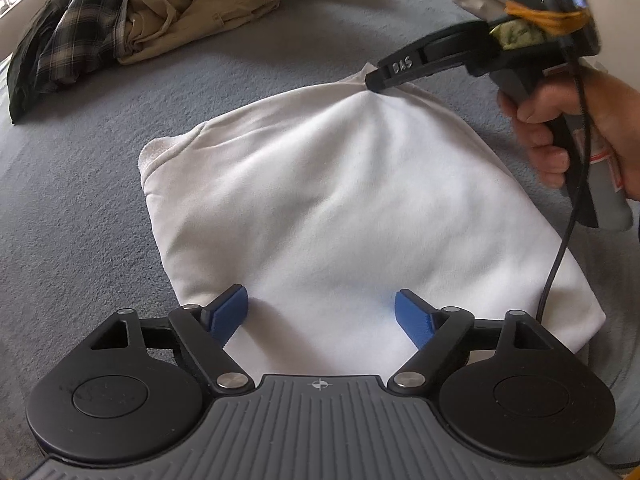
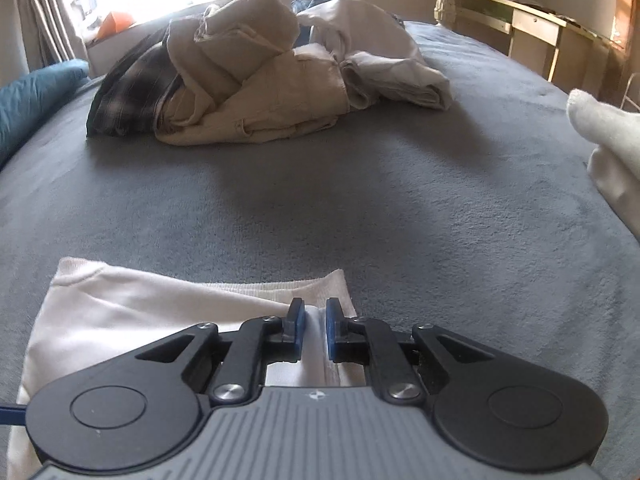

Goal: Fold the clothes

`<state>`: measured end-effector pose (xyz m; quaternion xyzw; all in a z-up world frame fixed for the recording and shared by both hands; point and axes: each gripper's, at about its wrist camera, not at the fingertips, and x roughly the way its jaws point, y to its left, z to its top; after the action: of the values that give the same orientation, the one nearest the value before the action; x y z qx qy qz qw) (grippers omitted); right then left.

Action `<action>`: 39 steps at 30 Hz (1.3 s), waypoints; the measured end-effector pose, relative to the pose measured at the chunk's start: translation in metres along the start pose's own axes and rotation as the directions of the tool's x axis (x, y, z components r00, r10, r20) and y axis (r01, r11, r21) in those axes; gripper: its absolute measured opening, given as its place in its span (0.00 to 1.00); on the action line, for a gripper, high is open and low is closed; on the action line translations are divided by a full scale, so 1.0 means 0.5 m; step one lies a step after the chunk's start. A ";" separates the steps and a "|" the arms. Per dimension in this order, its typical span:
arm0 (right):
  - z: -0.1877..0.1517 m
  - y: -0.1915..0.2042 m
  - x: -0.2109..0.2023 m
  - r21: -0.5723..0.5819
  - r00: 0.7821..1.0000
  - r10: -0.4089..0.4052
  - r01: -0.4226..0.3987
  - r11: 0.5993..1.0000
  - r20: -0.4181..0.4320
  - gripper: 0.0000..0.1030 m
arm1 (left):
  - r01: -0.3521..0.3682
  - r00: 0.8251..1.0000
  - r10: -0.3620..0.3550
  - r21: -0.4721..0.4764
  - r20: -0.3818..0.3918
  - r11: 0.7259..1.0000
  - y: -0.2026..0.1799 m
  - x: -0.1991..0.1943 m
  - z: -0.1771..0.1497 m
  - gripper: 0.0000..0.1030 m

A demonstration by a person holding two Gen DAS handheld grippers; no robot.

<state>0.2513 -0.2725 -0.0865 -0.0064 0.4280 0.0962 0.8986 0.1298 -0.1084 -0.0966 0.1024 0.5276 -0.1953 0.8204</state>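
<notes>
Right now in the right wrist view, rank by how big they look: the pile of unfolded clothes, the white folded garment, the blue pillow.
1. Pile of unfolded clothes, though it lies farther back.
2. White folded garment, partly hidden behind the right claw, which pinches its edge, so first and second are unsure.
3. Blue pillow, cut off by the frame.

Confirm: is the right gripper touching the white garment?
Touching. The right wrist view shows the right gripper nearly closed, pinching a ridge of the white garment between its blue pads.
</notes>
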 end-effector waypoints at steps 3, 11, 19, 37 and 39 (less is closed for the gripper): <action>-0.002 0.006 -0.025 -0.007 1.000 0.014 -0.014 1.000 0.014 0.10 | 0.010 1.000 -0.010 -0.005 0.007 1.000 0.000 0.002 -0.004 0.94; -0.005 0.015 -0.060 0.006 0.998 0.063 -0.063 0.998 0.026 0.10 | 0.014 0.995 -0.006 -0.077 0.104 0.997 0.030 -0.037 -0.014 1.00; -0.019 0.024 -0.071 0.026 0.998 0.066 -0.067 0.997 0.020 0.10 | -0.107 0.983 0.133 -0.193 0.129 0.975 0.110 -0.035 -0.018 1.00; 0.050 0.252 0.056 -0.170 0.938 0.312 -0.336 0.926 -0.152 0.07 | -0.002 0.996 0.030 -0.311 0.083 0.950 0.191 -0.035 -0.109 1.00; 0.053 0.269 0.049 -0.209 0.927 0.334 -0.365 0.907 -0.168 0.07 | 0.009 0.996 0.020 -0.325 0.085 0.946 0.202 -0.040 -0.115 1.00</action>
<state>0.2629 -0.1339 -0.0791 -0.0427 0.4647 0.3054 0.8300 0.1184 0.0087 -0.1068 -0.0415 0.5161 -0.1077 0.8487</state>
